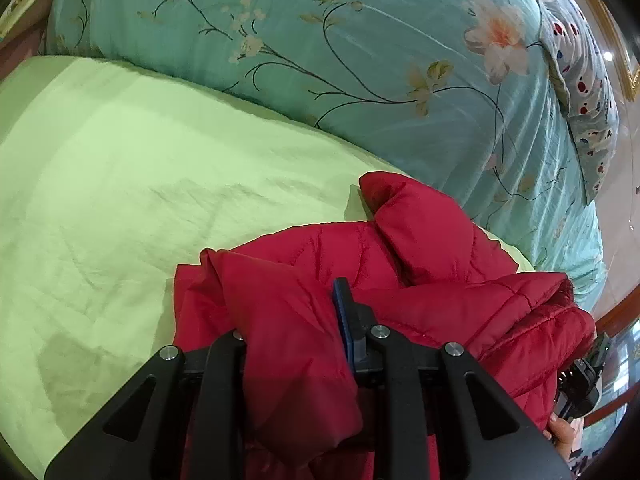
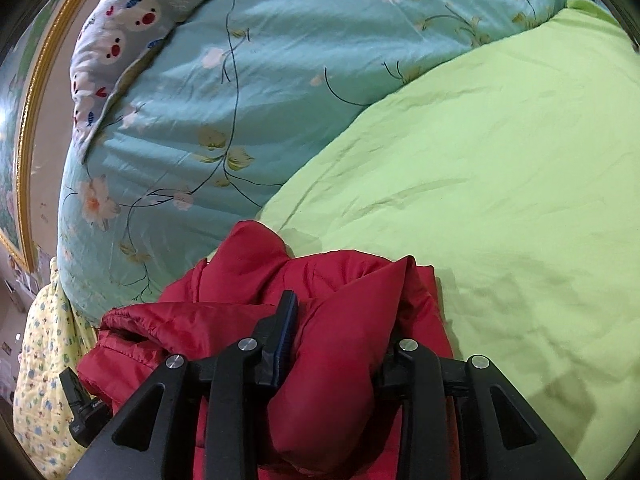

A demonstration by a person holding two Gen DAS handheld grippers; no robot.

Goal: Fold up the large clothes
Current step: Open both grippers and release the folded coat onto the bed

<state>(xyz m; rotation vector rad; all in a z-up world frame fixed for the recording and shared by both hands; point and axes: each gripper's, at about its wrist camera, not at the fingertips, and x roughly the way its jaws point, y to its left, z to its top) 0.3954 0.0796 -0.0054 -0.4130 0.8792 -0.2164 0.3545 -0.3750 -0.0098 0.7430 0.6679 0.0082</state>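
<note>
A red quilted puffer jacket (image 1: 420,264) lies bunched on a light green sheet (image 1: 120,200). My left gripper (image 1: 292,316) is shut on a thick fold of the jacket; its blue-padded right finger (image 1: 344,320) shows, the left finger is hidden under the cloth. In the right wrist view the same jacket (image 2: 248,280) fills the lower middle. My right gripper (image 2: 340,328) is shut on another fold of it; its blue-padded left finger (image 2: 284,332) shows, the right one is buried in cloth. The right gripper's body shows at the left wrist view's lower right edge (image 1: 580,384).
A teal floral quilt (image 1: 320,40) is heaped behind the green sheet, also in the right wrist view (image 2: 240,80). A white patterned pillow (image 1: 580,60) lies on it. A yellow patterned cloth (image 2: 44,360) hangs at the bed's edge. A gold-framed wall (image 2: 28,120) stands beyond.
</note>
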